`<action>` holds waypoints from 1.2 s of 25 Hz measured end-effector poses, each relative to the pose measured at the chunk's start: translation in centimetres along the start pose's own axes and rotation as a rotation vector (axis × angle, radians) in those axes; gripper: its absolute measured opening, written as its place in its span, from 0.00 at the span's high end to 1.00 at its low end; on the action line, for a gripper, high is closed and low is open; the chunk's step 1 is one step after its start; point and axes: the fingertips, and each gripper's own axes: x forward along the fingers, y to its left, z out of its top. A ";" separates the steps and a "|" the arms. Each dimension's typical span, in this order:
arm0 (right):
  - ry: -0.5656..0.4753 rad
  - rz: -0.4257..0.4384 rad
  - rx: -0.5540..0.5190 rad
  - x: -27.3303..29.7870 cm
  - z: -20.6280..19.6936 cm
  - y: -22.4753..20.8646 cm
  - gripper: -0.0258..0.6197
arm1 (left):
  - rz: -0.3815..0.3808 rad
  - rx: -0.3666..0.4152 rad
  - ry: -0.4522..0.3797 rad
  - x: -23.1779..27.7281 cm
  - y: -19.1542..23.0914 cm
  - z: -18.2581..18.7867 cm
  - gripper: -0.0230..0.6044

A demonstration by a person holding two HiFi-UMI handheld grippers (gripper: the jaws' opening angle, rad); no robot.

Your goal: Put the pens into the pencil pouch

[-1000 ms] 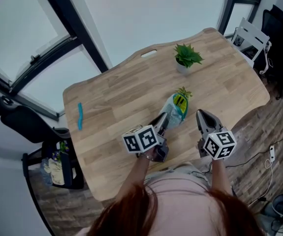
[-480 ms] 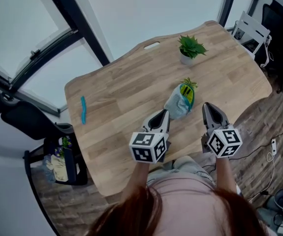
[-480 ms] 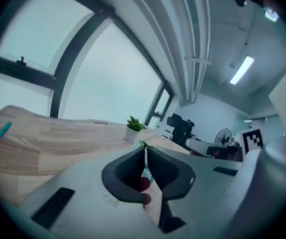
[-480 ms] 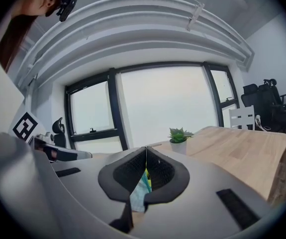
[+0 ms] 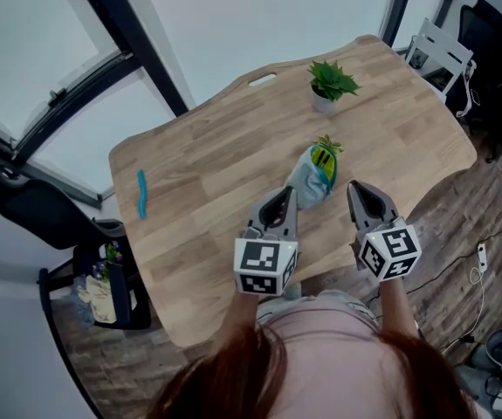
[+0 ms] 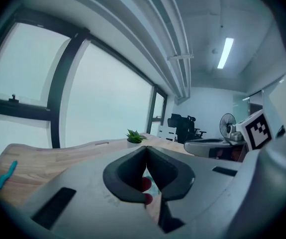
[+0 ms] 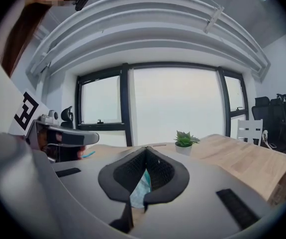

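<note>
The pencil pouch (image 5: pixel 314 174), pale blue with a yellow pineapple print, lies in the middle of the wooden table (image 5: pixel 207 173). A blue pen (image 5: pixel 141 193) lies alone near the table's far left edge, well away from both grippers. My left gripper (image 5: pixel 287 194) hovers at the pouch's near left end; its jaws have just closed and hold nothing. My right gripper (image 5: pixel 354 188) hangs just right of the pouch, shut and empty. In the left gripper view the pen (image 6: pixel 7 174) shows at lower left. In the right gripper view the pouch (image 7: pixel 142 187) peeks through below the shut jaws.
A small potted plant (image 5: pixel 329 85) stands on the table beyond the pouch. A white chair (image 5: pixel 441 59) and black office chairs (image 5: pixel 499 68) are at the right. A dark chair (image 5: pixel 24 208) and a stool with a bag (image 5: pixel 102 291) stand at the left.
My left gripper has lifted off the pouch's near end, rolled so its marker cube faces up, and closed its jaws. The right gripper has shifted slightly. The pouch lies still.
</note>
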 end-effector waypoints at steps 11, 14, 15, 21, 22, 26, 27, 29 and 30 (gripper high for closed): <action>-0.043 0.052 0.001 -3.4 0.9 0.2 0.96 | 0.064 0.096 -0.066 -2.0 -3.5 2.1 0.96; -0.049 0.071 0.014 -4.6 1.2 0.4 0.96 | 0.073 0.114 -0.075 -2.7 -4.8 2.4 0.96; -0.053 0.074 0.013 -5.1 1.3 0.4 0.96 | 0.075 0.120 -0.078 -3.0 -5.2 2.5 0.96; -0.078 0.109 0.003 -7.3 1.8 0.7 0.96 | 0.100 0.140 -0.084 -4.3 -7.5 2.5 0.96; -0.081 0.110 0.005 -7.7 1.8 0.7 0.96 | 0.102 0.144 -0.084 -4.6 -7.9 2.4 0.96; -0.088 0.107 0.011 -9.1 1.8 0.7 0.96 | 0.102 0.146 -0.093 -5.6 -9.2 2.2 0.96; -0.089 0.107 0.012 -9.4 1.7 0.7 0.96 | 0.103 0.146 -0.096 -5.8 -9.6 2.2 0.96; -0.094 0.109 0.009 -10.1 1.7 0.7 0.96 | 0.106 0.149 -0.100 -6.1 -10.2 2.2 0.96; -0.097 0.110 0.007 -10.4 1.8 0.7 0.96 | 0.109 0.151 -0.102 -6.3 -10.5 2.1 0.96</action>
